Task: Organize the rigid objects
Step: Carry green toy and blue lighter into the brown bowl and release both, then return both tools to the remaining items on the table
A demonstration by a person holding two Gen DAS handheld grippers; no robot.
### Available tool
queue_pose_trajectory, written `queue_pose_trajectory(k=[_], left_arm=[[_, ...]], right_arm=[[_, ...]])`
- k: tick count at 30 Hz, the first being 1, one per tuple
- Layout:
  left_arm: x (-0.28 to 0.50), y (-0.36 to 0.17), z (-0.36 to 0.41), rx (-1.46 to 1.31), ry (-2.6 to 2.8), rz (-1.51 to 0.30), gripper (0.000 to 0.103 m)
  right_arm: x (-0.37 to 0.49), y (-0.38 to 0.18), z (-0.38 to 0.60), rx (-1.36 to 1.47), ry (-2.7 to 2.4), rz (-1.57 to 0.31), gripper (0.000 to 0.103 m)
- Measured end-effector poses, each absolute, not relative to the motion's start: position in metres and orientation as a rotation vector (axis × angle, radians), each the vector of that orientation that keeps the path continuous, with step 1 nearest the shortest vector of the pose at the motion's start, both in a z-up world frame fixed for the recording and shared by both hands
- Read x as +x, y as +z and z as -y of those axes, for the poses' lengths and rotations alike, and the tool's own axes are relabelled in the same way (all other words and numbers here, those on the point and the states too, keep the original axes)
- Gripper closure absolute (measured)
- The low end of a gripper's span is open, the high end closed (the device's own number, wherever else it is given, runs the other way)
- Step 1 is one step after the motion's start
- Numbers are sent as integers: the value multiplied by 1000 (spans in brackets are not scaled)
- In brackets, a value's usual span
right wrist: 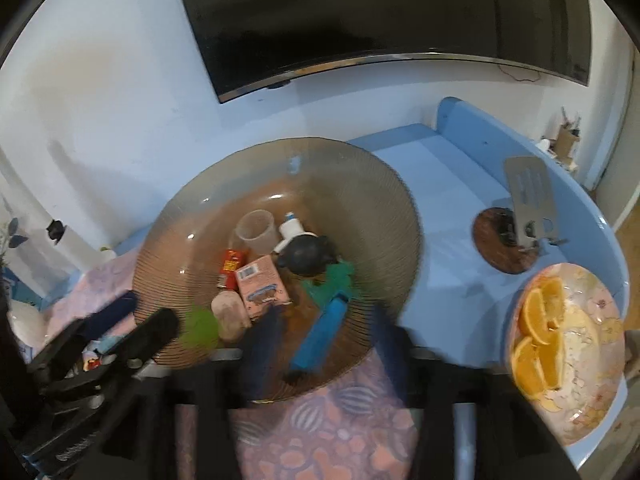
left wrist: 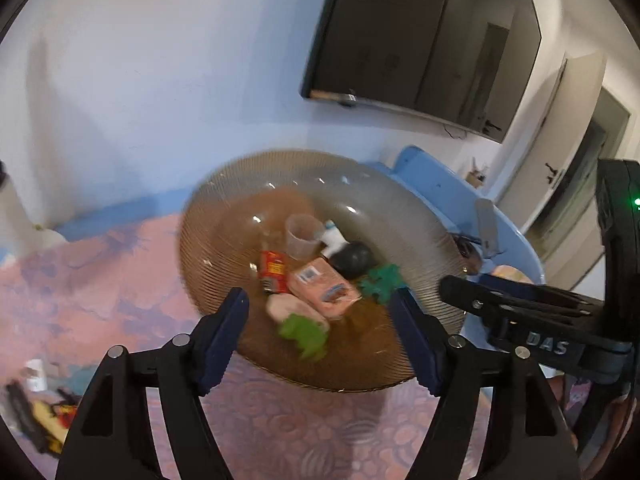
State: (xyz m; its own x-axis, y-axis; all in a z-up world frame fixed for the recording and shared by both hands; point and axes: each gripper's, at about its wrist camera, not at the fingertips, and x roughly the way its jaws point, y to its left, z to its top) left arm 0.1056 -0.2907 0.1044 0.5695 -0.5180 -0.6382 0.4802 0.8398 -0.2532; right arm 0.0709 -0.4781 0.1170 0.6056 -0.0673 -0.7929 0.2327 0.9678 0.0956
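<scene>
— What sits in the bowl (right wrist: 168, 248)?

— A cup (right wrist: 256, 232) and a small bottle (right wrist: 294, 229) at the back, a box (right wrist: 262, 286) in the middle, a packet (right wrist: 231, 269) to its left, a bar (right wrist: 324, 328) at the front right.

— And around it?

— The bowl rests on a cloth (right wrist: 332, 428) on the bench (right wrist: 440, 184). Right of it lies a coaster (right wrist: 494, 248); nearer, a plate (right wrist: 600, 364) with orange slices (right wrist: 540, 336). A screen (right wrist: 380, 12) hangs on the wall behind.
</scene>
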Motion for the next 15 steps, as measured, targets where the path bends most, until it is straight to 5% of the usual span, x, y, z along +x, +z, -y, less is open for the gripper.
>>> queue_pose_trajectory(k=[7,15], left_arm=[[59,130,213,-98,-519,-685,30],[-12,128,111,-83,-281,-613,17]], right_arm=[[30,146,462,140,-150,-804,42],[6,150,375,96,97,-801,39]])
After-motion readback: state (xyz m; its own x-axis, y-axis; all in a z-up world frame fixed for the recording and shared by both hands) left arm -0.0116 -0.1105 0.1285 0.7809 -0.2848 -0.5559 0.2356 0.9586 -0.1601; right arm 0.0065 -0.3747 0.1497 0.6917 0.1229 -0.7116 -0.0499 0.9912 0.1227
